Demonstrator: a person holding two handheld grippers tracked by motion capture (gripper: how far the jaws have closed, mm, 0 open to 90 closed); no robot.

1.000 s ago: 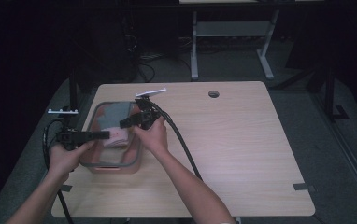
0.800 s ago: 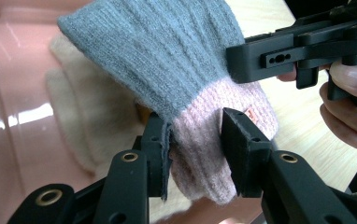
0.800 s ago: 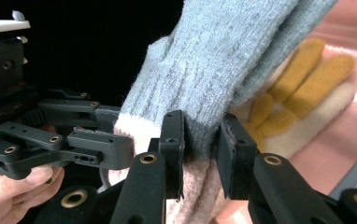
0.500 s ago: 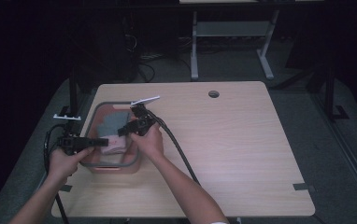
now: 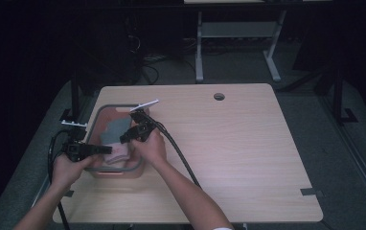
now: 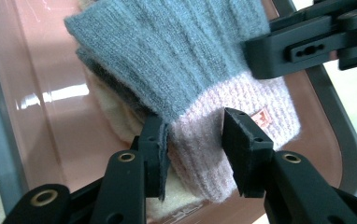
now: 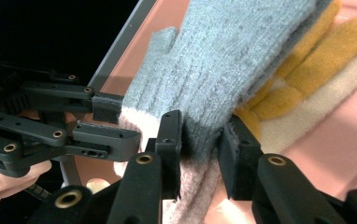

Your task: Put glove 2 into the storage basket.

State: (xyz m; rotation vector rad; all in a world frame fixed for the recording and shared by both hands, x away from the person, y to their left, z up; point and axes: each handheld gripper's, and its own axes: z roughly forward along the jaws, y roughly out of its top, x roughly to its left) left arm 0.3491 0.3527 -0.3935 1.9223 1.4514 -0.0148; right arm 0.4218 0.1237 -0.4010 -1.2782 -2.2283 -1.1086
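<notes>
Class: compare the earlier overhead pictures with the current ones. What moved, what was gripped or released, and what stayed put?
The right gripper dipped toward the pink plastic bin; both grippers' jaws have just been opening around the grey-and-pink knitted glove. The left gripper, bin and table stayed put.

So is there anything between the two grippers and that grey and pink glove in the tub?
Nothing visible does. The left gripper has its jaws around the pink cuff of the grey and pink glove, and the right gripper straddles its grey part. Both sets of jaws have just been opening. The glove lies on other knitwear in the pink tub.
</notes>
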